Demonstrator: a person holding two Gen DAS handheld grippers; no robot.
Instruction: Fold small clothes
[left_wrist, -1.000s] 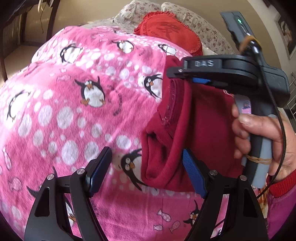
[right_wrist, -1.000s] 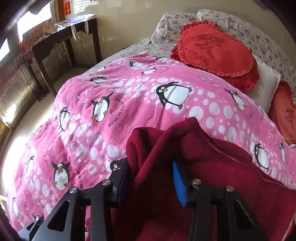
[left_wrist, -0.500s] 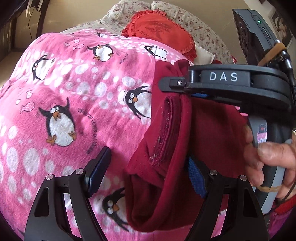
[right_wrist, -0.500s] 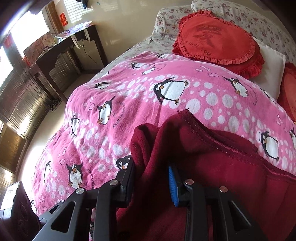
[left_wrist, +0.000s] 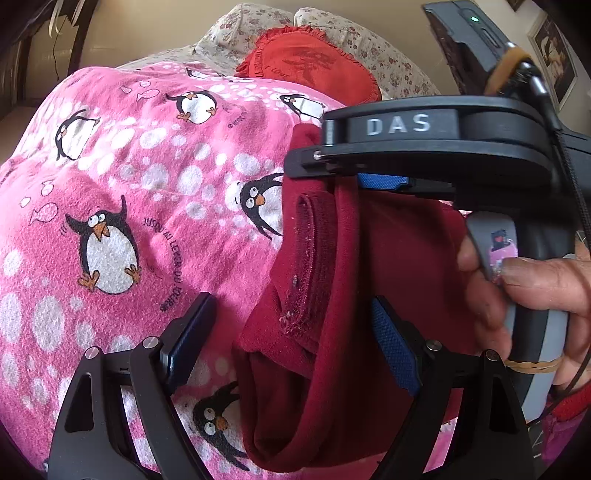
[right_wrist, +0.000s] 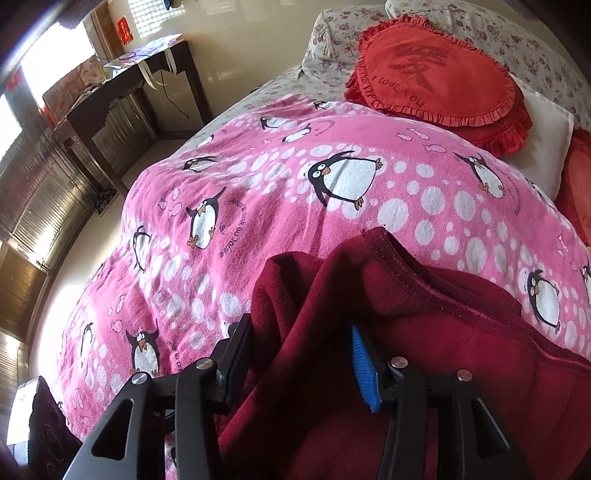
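Observation:
A dark red garment (left_wrist: 332, 258) lies bunched on the pink penguin blanket (left_wrist: 147, 206). Part of it still hangs up by my right gripper (right_wrist: 299, 328). That gripper's jaws are opening, and a thick fold of the garment (right_wrist: 424, 332) sits loosely between them. From the left wrist view the right gripper's upper finger (left_wrist: 388, 125) reaches in from the right, held by a person's hand (left_wrist: 535, 295). My left gripper (left_wrist: 291, 302) is open wide around the garment's lower folded edge. Its right pad (left_wrist: 391, 350) is next to the cloth and its left pad (left_wrist: 188, 336) stands apart.
Red frilled cushions (right_wrist: 439, 70) and floral pillows (right_wrist: 340, 33) lie at the head of the bed. A dark wooden desk (right_wrist: 122, 85) stands against the wall left of the bed. The blanket spreads wide to the left of the garment.
The right gripper's jaws have spread wider around the red fold. The left gripper has closed in on the garment, whose lower edge now sits deeper between its fingers.

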